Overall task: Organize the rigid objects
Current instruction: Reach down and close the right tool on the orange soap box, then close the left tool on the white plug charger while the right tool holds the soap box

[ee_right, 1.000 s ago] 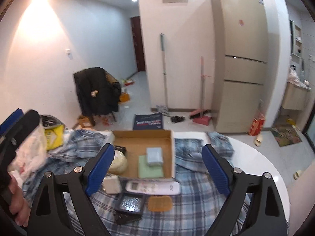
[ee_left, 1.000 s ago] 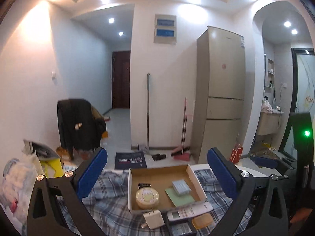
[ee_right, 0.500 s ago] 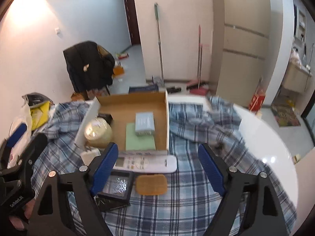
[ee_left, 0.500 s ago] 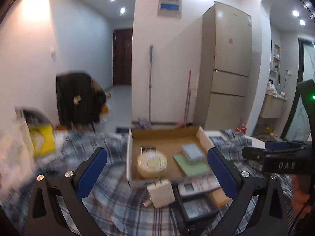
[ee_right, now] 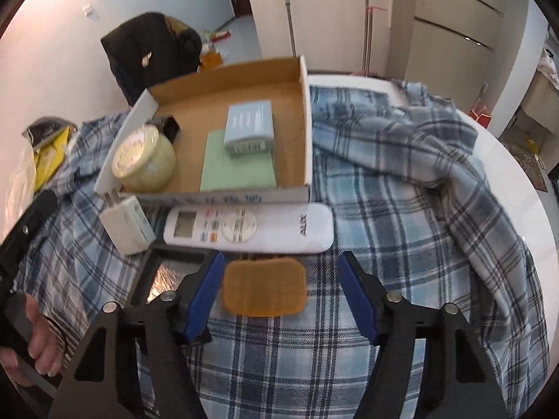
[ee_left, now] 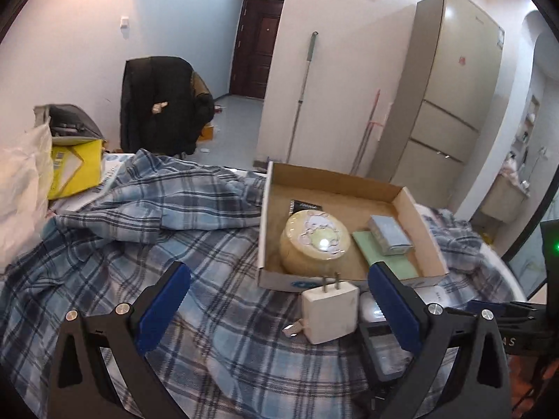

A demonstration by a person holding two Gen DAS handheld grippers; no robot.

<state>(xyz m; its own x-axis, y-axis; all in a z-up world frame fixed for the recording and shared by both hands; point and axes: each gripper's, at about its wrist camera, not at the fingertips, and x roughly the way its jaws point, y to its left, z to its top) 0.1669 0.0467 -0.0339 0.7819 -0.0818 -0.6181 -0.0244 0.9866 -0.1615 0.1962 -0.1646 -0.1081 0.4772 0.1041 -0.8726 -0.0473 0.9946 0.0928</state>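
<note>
Orange pad (ee_right: 265, 288) between closing right gripper (ee_right: 279, 288) jaws, right side untouched

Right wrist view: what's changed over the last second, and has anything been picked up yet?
Both grippers have dropped toward the table. The right gripper now straddles the flat orange rounded pad, its jaws closing but not yet gripping. The left gripper stays open, nearing the white plug adapter. Nothing is lifted. The cardboard tray, its contents and the white remote control lie as before.
</note>
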